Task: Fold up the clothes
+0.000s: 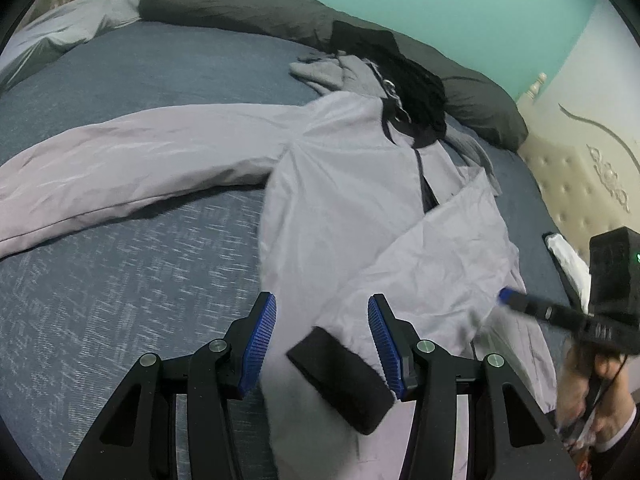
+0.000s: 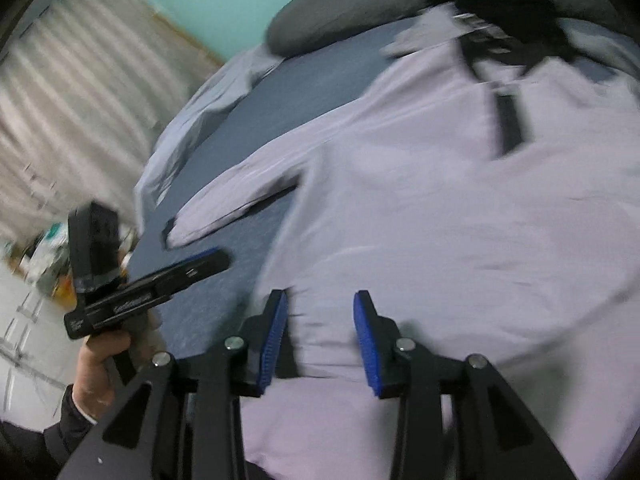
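Observation:
A pale lilac jacket [image 1: 340,184] with a black collar [image 1: 416,80] lies spread on the blue bed [image 1: 120,280]. One sleeve [image 1: 140,160] stretches out to the left. The other is folded across the body, and its black cuff [image 1: 340,376] lies between the jaws of my left gripper [image 1: 322,308], close to the right-hand pad. That gripper is open and the pads do not press on the cuff. My right gripper [image 2: 320,304] hovers open over the jacket's [image 2: 440,220] lower body, with fabric below the gap. In the left wrist view it shows as a blur [image 1: 510,300] at the jacket's right edge.
A dark grey pillow [image 1: 248,4] and a pale sheet [image 1: 60,32] lie at the far side of the bed. A beige tufted headboard [image 1: 580,184] stands on the right, with a white cloth [image 1: 572,260] beside it. A striped curtain [image 2: 80,80] and floor clutter [image 2: 48,248] are off the bed's left edge.

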### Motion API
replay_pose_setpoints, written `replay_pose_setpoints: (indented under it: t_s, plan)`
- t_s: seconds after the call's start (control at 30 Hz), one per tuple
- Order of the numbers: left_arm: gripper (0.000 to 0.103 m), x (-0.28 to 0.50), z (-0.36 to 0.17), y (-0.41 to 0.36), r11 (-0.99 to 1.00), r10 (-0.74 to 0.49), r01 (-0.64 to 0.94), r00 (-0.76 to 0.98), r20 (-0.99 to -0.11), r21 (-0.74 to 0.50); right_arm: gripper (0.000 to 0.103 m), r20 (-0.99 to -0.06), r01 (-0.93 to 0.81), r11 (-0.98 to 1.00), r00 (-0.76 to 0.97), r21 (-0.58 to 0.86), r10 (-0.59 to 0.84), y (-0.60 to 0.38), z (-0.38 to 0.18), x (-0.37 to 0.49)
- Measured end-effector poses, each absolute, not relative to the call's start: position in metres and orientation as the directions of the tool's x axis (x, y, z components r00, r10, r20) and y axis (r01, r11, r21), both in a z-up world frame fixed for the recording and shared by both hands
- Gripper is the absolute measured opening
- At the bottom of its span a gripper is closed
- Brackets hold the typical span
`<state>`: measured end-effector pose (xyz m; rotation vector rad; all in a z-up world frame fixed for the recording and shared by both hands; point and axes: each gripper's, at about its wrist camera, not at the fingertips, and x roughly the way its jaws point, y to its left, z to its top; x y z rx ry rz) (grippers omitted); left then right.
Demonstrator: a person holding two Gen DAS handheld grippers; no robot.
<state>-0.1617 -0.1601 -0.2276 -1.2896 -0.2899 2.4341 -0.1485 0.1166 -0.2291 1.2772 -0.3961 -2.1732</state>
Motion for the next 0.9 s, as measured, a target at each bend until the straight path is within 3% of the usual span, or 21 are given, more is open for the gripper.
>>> replay_pose_setpoints:
  t_s: [0.33,0.5,0.9]
  plan:
    - [0.052,-0.164,-0.24,-0.108,-0.901,0.426,-0.296,-0.464,-0.777,-0.317,0.036,-0.77,-0.006,-0.92,-0.55,0.391,-0.324,0.308,-0.214,-0.17]
    - [0.052,-0.161,-0.245,-0.075,-0.889,0.436,-0.345,-0.435,-0.788,-0.301,0.036,-0.816,-0.158,-0.927,-0.539,0.339,-0.207,0.377,-0.23,-0.18]
    - [0.052,-0.158,-0.244,-0.032,-0.867,0.446,-0.419,-0.412,-0.794,-0.27,0.036,-0.83,-0.112,-0.934,-0.502,0.34,-0.242,0.368,-0.257,-0.195]
